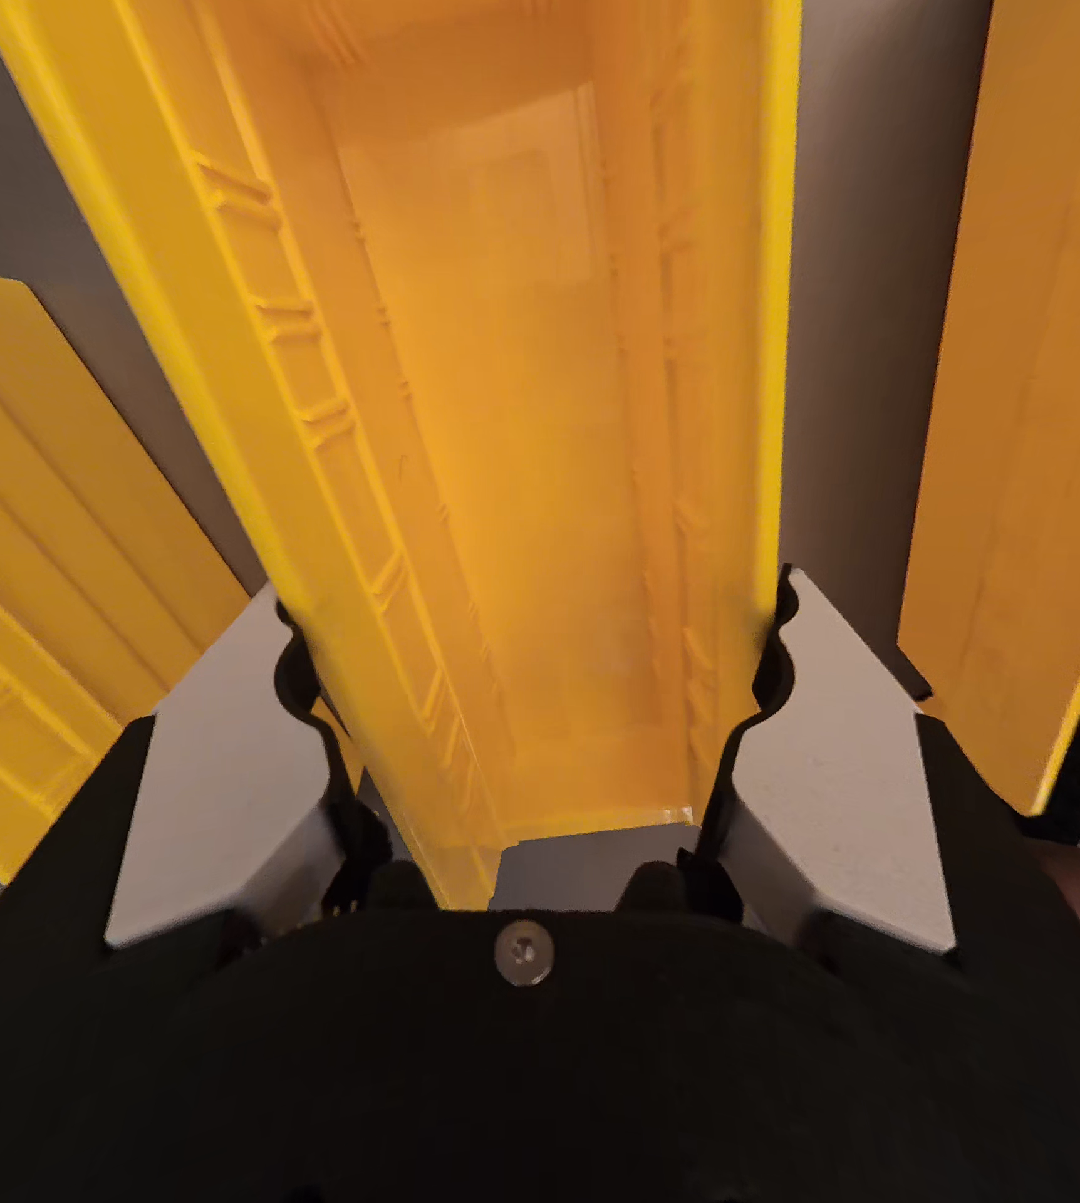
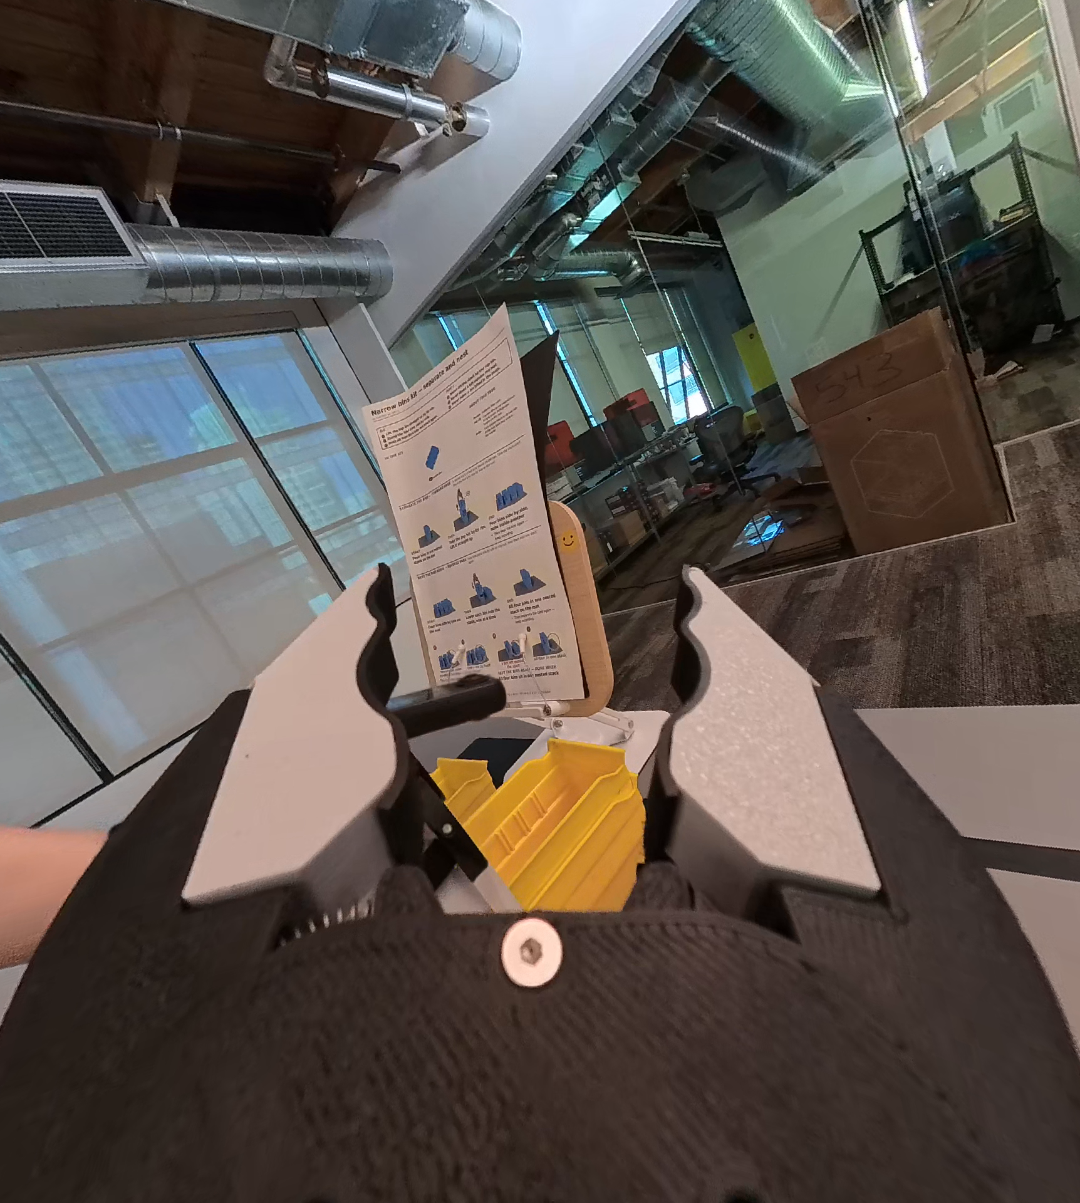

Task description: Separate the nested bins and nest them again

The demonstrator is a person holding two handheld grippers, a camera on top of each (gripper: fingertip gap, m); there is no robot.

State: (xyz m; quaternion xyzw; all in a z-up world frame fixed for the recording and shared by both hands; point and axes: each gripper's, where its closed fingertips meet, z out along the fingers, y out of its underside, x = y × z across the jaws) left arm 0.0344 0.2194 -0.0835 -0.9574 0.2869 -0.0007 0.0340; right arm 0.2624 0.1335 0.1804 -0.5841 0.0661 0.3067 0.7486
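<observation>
Left tool (image 1: pixel 534 641) spread wide, pads pressing yellow bin (image 1: pixel 524 390) side walls. Right tool (image 2: pixel 534 641) open, empty. Bin light, stiff, smooth; grip rims.

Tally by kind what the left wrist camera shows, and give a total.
Yellow bins: 3, one between the fingers, one to its left, one to its right
Left gripper: 1
Total: 4

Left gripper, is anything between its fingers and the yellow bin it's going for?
Nothing visible. The yellow bin sits between the left gripper fingers, both pads against its long sides. A left bin and a right bin flank it, clear of it.
</observation>
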